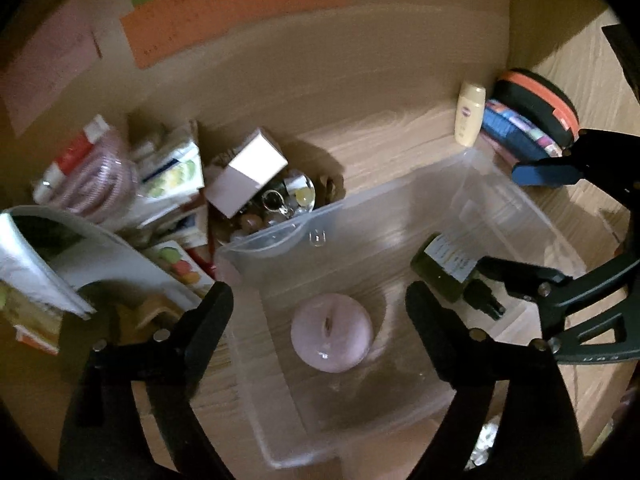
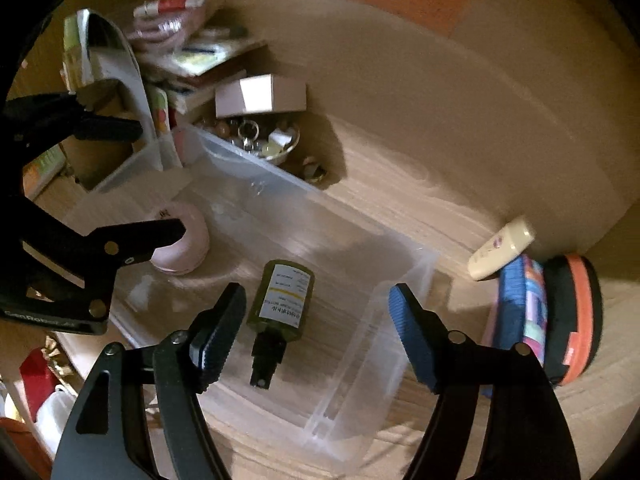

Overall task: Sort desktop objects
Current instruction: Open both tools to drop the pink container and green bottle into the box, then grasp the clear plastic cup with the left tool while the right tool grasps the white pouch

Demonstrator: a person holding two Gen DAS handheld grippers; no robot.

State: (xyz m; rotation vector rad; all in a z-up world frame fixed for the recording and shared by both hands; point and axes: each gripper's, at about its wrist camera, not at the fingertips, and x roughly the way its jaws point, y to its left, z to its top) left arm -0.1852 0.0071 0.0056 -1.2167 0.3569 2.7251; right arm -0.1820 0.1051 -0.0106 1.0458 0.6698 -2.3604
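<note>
The clear plastic bin (image 1: pixel 400 208) is colourless and see-through. The round case (image 1: pixel 332 334) inside it is pale pink. The bottle (image 2: pixel 280 300) is dark olive green with a black cap and a white label bearing a yellow stripe. The desk surface (image 1: pixel 392 140) shows a light wood grain. The small tube (image 1: pixel 470 114) is cream. The round pouch (image 2: pixel 576 316) is black with an orange band. The fingers (image 2: pixel 412 328) of the right gripper are black with blue ridged pads. The paper sheets (image 1: pixel 236 12) on the wall are orange and green.
</note>
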